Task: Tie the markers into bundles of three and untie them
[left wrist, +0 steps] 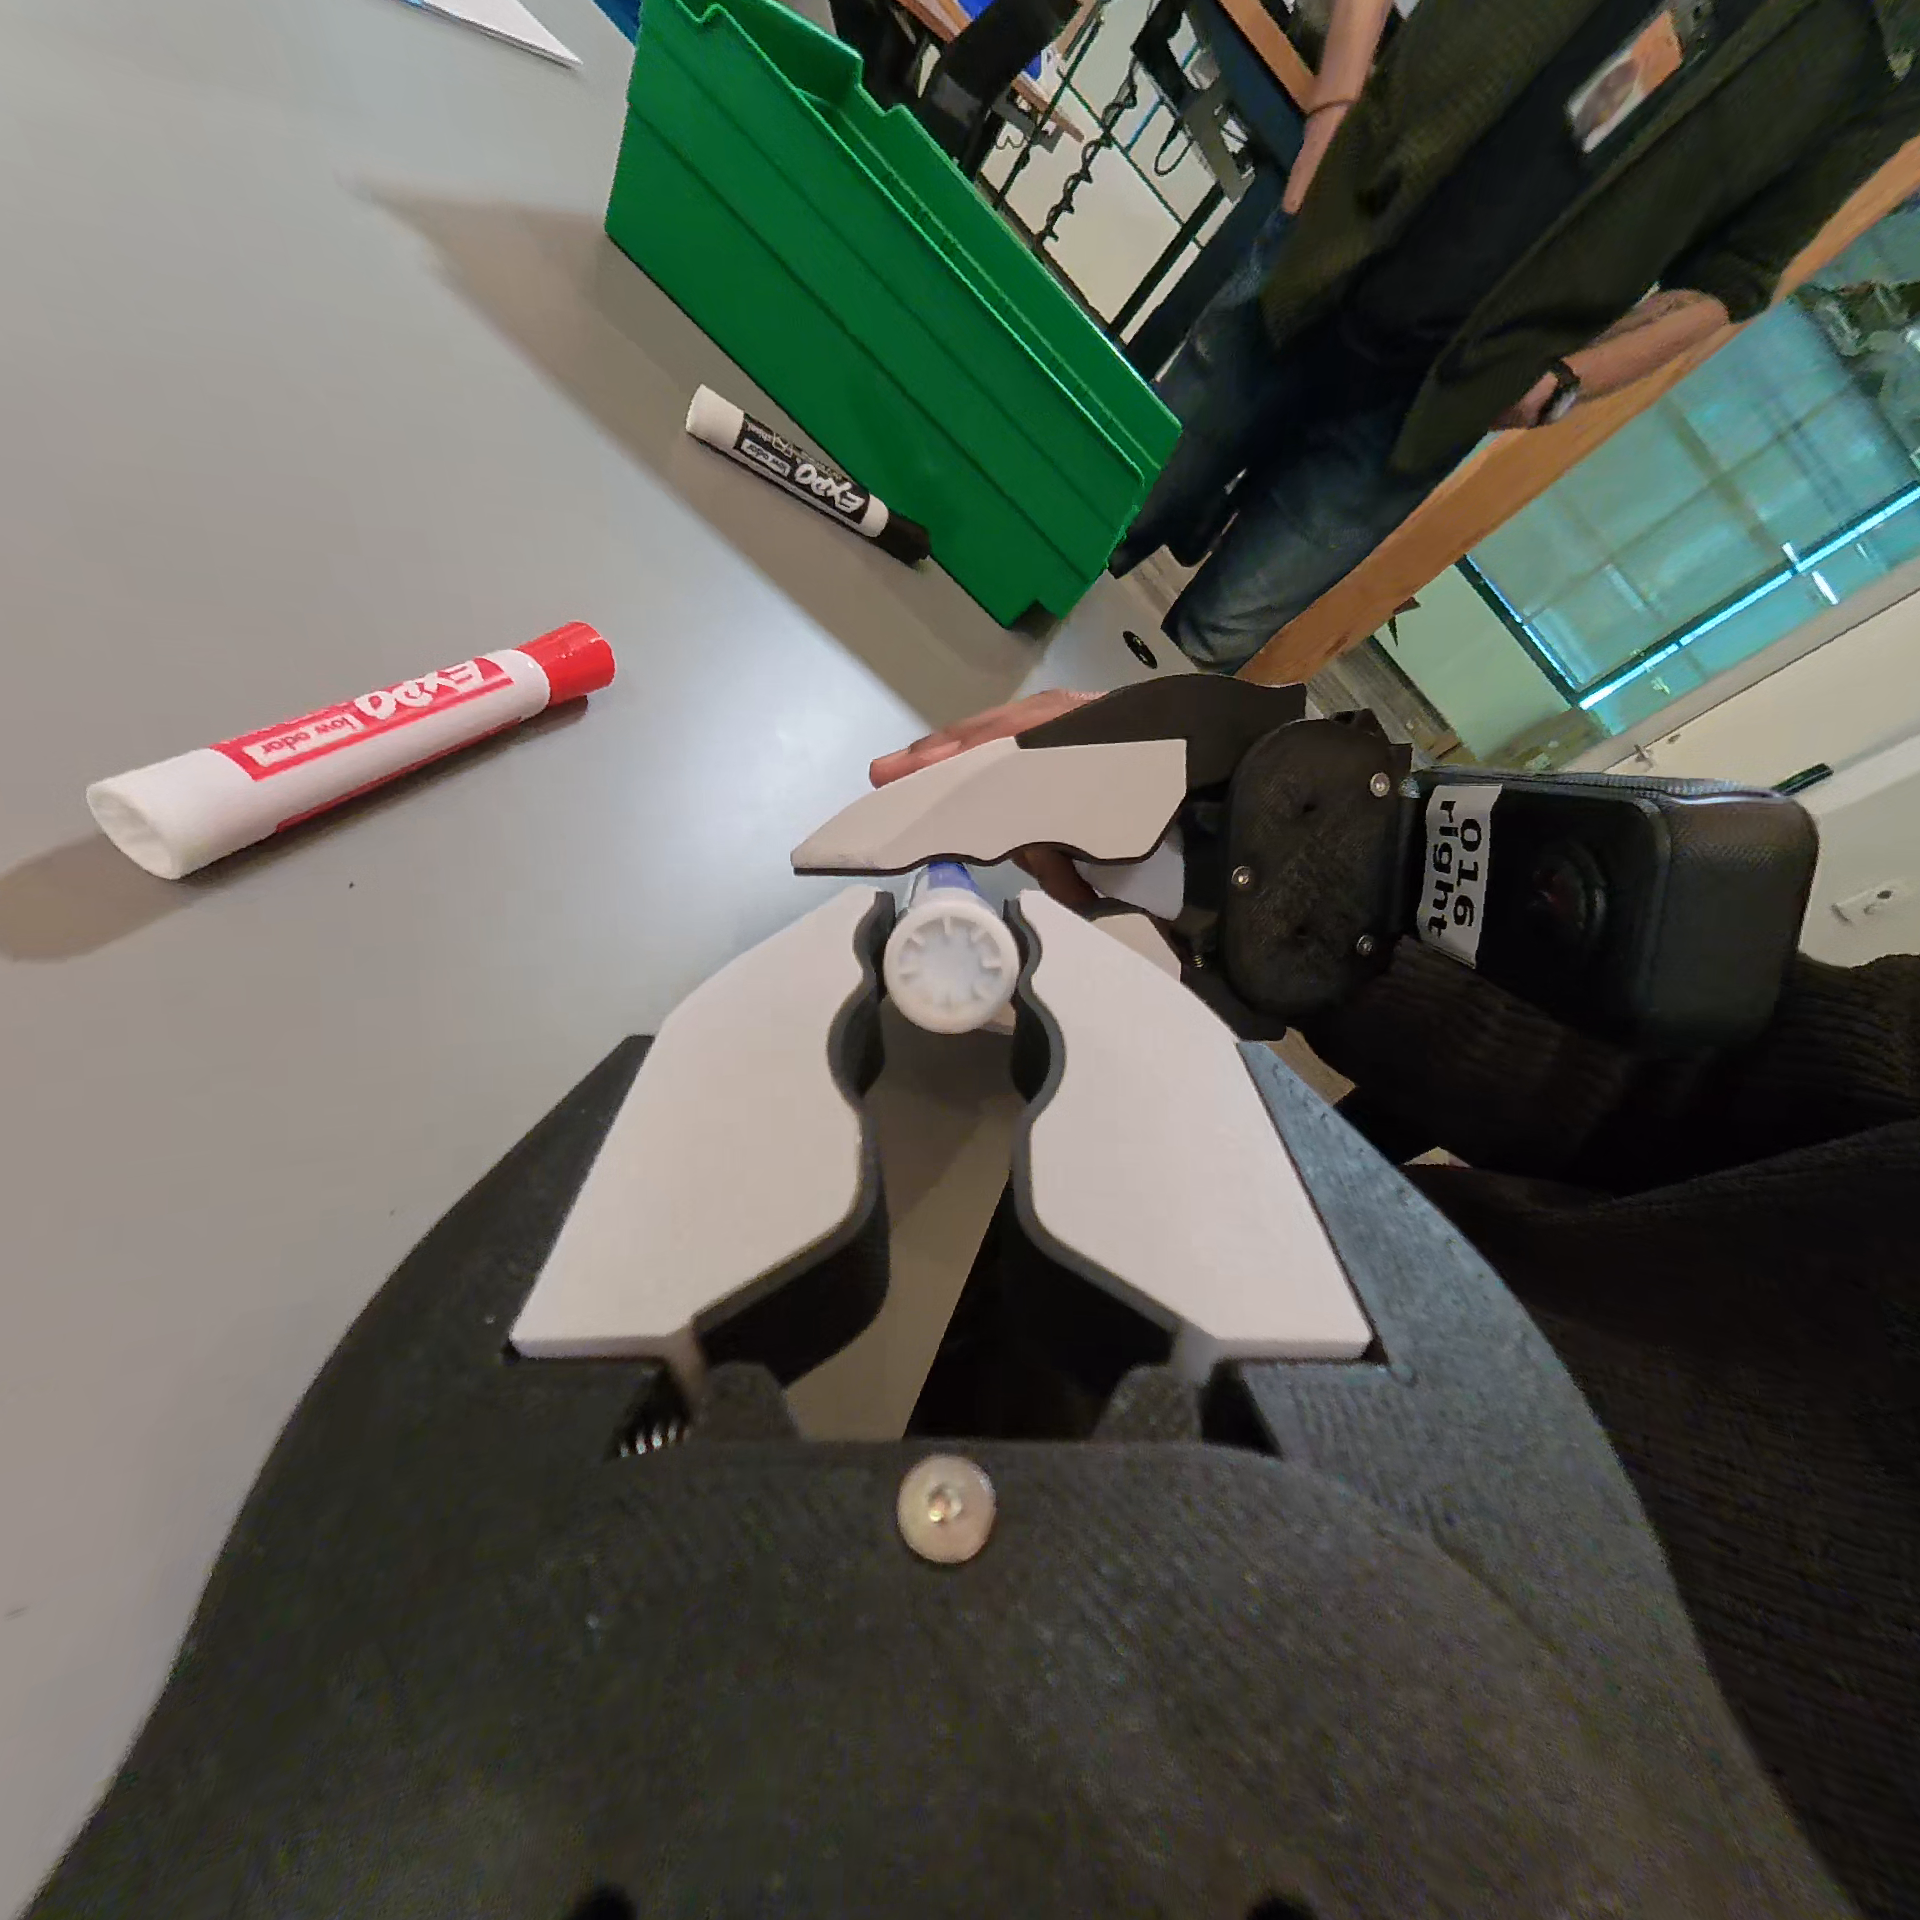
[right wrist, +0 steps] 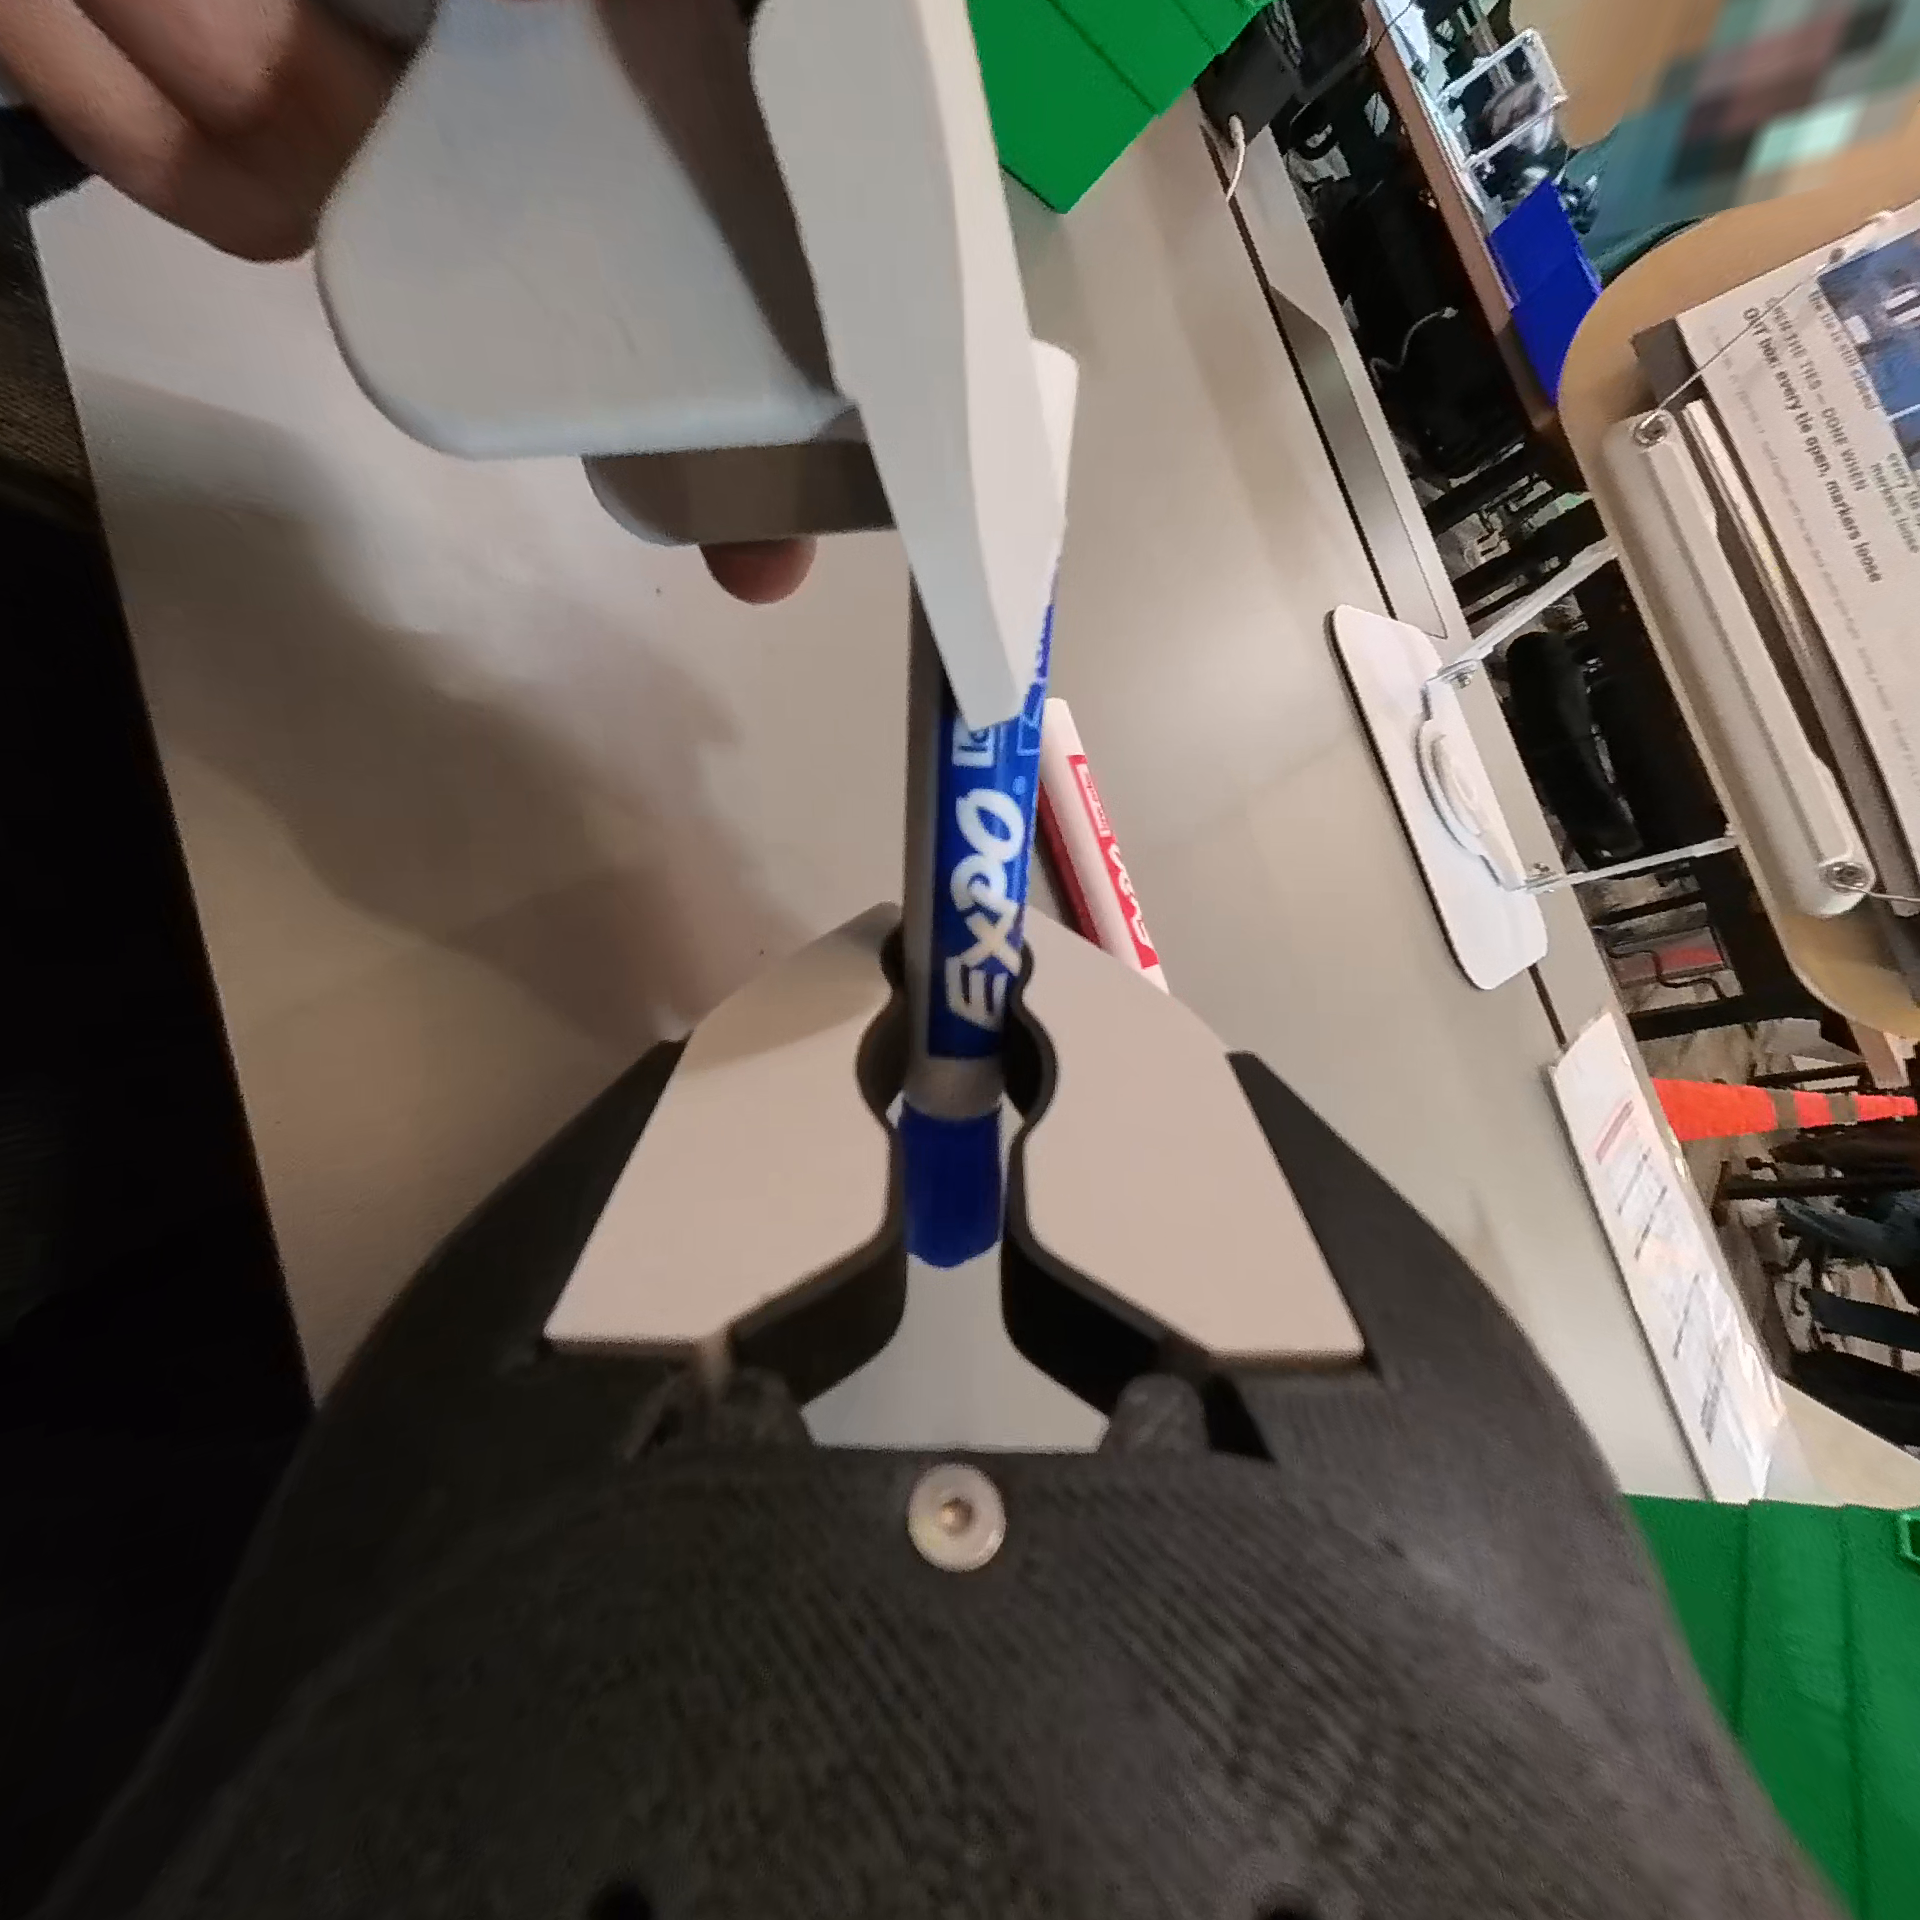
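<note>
Three markers: blue marker (left wrist: 948,971) held off the bench (left wrist: 312,436); red marker (left wrist: 353,743) & black marker (left wrist: 805,476) lie loose, well apart.
Left gripper (left wrist: 948,914): your fingers pinch the blue marker at its white butt end.
Right gripper (right wrist: 961,940): your fingers pinch the same marker's barrel just ahead of the blue cap (right wrist: 951,1195); cap sits back between the finger bases.
Writing: all 3 markers carry printed brand labels, white on colour, legible. White sticker (left wrist: 1455,873) w/ black print on the right unit's camera. Printed sheets on a stand (right wrist: 1766,499) & one more sheet (right wrist: 1662,1247) at the bench's far side, small text.
Edges: bench edge runs close by your right gripper in left wrist view; green bin (left wrist: 883,312) stands at that edge, black marker just beside its wall.
Room: widest open grey bench is around the red marker, left of your grip.
Left view only: black marker, a person (left wrist: 1455,260) standing past the bin.
Right view only: blue label & cap, stand, a second green bin (right wrist: 1818,1662) at lower right; red marker shows only partly behind the blue one. This view is a bit blurred.
</note>
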`<state>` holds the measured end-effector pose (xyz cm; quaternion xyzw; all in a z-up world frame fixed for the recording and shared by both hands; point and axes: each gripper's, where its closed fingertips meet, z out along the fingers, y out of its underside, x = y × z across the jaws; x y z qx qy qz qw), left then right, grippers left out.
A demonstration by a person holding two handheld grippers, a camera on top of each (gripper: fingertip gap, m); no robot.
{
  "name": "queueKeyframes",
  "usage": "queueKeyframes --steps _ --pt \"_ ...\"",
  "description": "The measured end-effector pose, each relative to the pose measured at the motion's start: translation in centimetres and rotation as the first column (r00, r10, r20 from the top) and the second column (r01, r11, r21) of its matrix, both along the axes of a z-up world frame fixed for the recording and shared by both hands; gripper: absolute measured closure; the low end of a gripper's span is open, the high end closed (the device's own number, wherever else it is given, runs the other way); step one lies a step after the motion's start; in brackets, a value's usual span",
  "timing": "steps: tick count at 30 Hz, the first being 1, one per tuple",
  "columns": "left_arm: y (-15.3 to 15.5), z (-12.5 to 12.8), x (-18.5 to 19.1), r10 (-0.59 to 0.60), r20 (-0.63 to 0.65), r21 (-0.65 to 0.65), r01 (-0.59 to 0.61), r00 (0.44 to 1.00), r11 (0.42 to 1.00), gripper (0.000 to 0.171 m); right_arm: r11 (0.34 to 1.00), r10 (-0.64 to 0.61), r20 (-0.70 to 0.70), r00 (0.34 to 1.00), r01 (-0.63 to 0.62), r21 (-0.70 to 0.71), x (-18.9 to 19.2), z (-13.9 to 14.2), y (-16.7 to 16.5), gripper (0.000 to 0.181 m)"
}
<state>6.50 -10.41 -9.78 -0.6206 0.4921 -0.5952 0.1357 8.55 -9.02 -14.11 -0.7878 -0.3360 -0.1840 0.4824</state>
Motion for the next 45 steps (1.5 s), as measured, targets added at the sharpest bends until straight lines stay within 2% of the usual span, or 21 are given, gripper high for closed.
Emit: queueKeyframes --steps 7,13,18,26,36,39,41,43,45 --pt "0.1 0.2 -0.1 -0.006 0.008 -0.034 0.006 1.000 0.999 0.150 1.000 0.007 -0.018 1.000 -0.008 -0.018 -0.1 0.2 -0.1 0.167" --pt "0.4 0.1 -0.1 0.016 0.000 -0.049 -0.016 1.000 0.999 0.130 1.000 0.010 -0.021 1.000 -0.010 -0.023 0.0 0.3 -0.2 0.167" --pt "0.9 0.1 -0.3 0.029 -0.002 -0.076 -0.029 1.000 0.997 0.129 1.000 0.004 -0.036 0.999 -0.005 -0.025 0.1 0.4 -0.2 0.167" --pt "1.3 -0.1 -0.3 0.039 -0.013 -0.114 -0.040 0.999 0.993 0.129 0.998 -0.012 0.038 0.999 0.014 -0.056 1.0 0.2 -0.6 0.167" --pt "1.4 -0.5 -0.4 0.046 -0.038 -0.090 -0.049 0.998 0.995 0.124 0.989 -0.053 0.151 0.987 0.072 -0.127 2.4 0.1 -1.3 0.167" --pt "2.4 -1.3 -0.4 0.082 -0.064 0.020 -0.081 0.995 0.997 0.118 0.979 -0.091 0.124 0.988 0.112 -0.173 3.9 0.0 -2.2 0.167" --pt "3.7 -2.0 -0.3 0.119 -0.081 0.177 -0.103 0.990 0.979 0.113 0.968 -0.124 0.082 0.989 0.139 -0.207 5.1 -0.1 -2.8 0.167" --pt "6.4 -2.7 0.2 0.199 -0.088 0.379 -0.152 0.976 0.913 0.108 0.958 -0.160 0.037 0.986 0.164 -0.233 6.5 -0.2 -3.3 0.167" --pt "8.6 -3.2 1.2 0.232 -0.093 0.503 -0.155 0.968 0.850 0.106 0.951 -0.189 -0.020 0.982 0.178 -0.252 7.5 -0.4 -3.7 0.167"
